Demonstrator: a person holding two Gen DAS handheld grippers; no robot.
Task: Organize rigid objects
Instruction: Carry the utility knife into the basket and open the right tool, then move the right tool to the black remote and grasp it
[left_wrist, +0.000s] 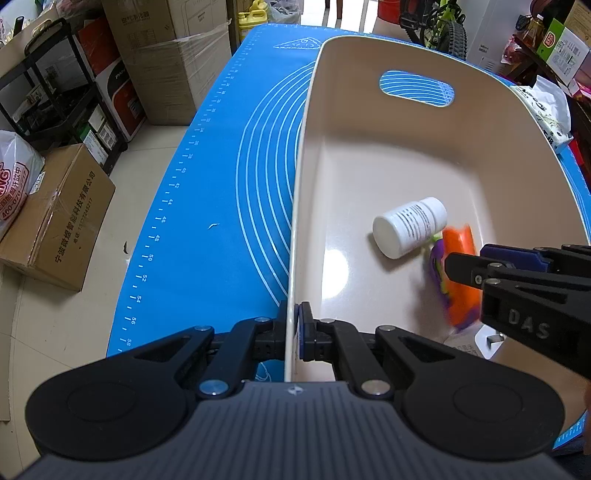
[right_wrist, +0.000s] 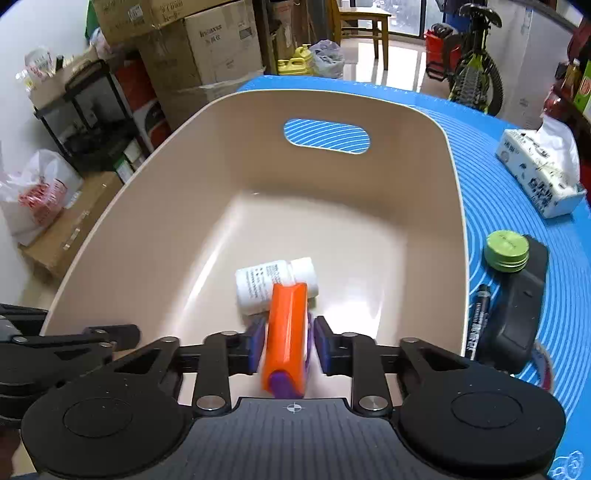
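A beige plastic basin (left_wrist: 369, 122) (right_wrist: 236, 155) stands on the blue mat. A white pill bottle (left_wrist: 408, 227) (right_wrist: 264, 284) lies on its side inside. My left gripper (left_wrist: 295, 332) is shut on the basin's left rim. My right gripper (right_wrist: 288, 343) (left_wrist: 476, 266) is inside the basin, over its near end. An orange and purple toy (right_wrist: 286, 336) (left_wrist: 458, 273) sits between its pads, blurred; the pads stand slightly apart from it, so the grip is unclear.
Right of the basin on the mat lie a black marker (right_wrist: 476, 317), a black case (right_wrist: 517, 314) with a green tin (right_wrist: 506, 251) on it, and a tissue pack (right_wrist: 535, 173). Cardboard boxes (left_wrist: 55, 218) and a black shelf (left_wrist: 62, 85) stand off the table's left edge.
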